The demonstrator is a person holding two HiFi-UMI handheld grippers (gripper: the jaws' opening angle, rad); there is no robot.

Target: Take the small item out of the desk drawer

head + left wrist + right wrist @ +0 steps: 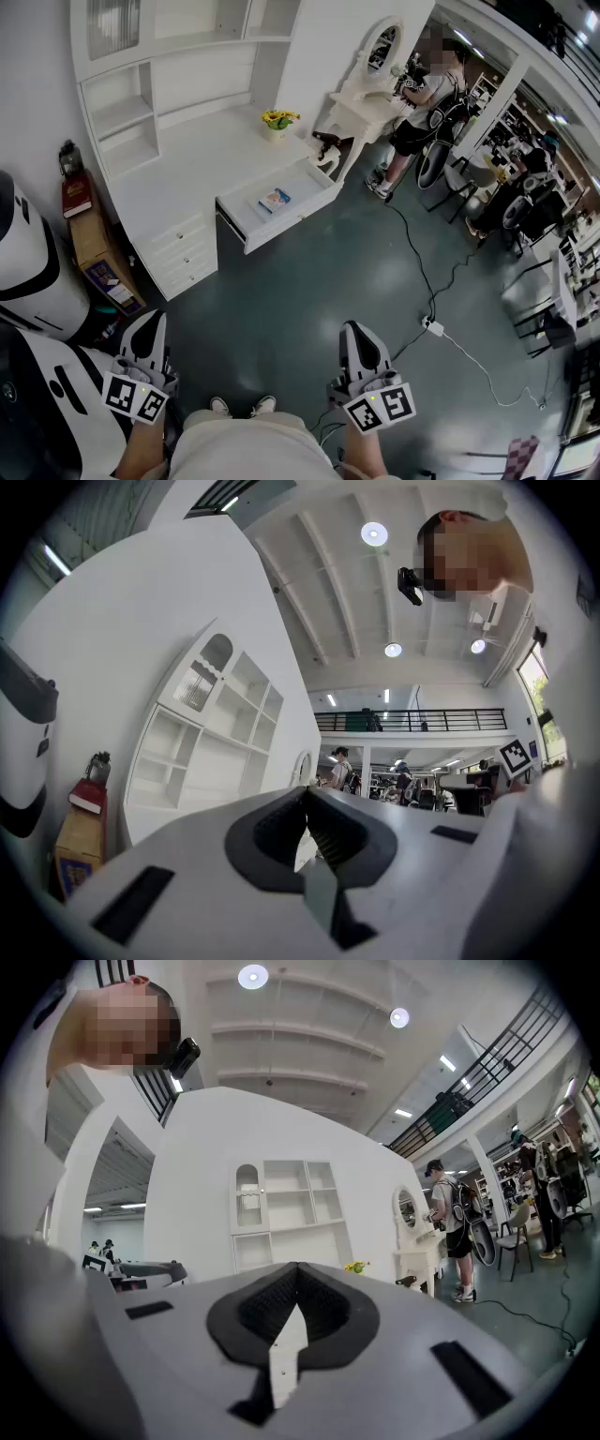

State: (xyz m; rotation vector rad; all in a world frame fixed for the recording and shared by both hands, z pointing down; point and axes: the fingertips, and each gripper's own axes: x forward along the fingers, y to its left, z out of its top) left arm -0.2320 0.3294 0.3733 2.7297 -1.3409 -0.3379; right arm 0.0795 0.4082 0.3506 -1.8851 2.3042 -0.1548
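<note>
Item (pixel 275 199) lies flat in the open drawer (pixel 286 226), well apart from left gripper (pixel 148 321) and right gripper (pixel 355 330), both clenched on nothing; likely risk: jaws arriving unopened would shove it along instead of gripping it.

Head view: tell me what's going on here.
A person stands back from the white desk, holding the left gripper and the right gripper low, both shut and empty. The desk drawer is pulled open, with the small item lying flat inside it. Neither gripper is near it yet. Another person stands at the vanity farther off.
</note>
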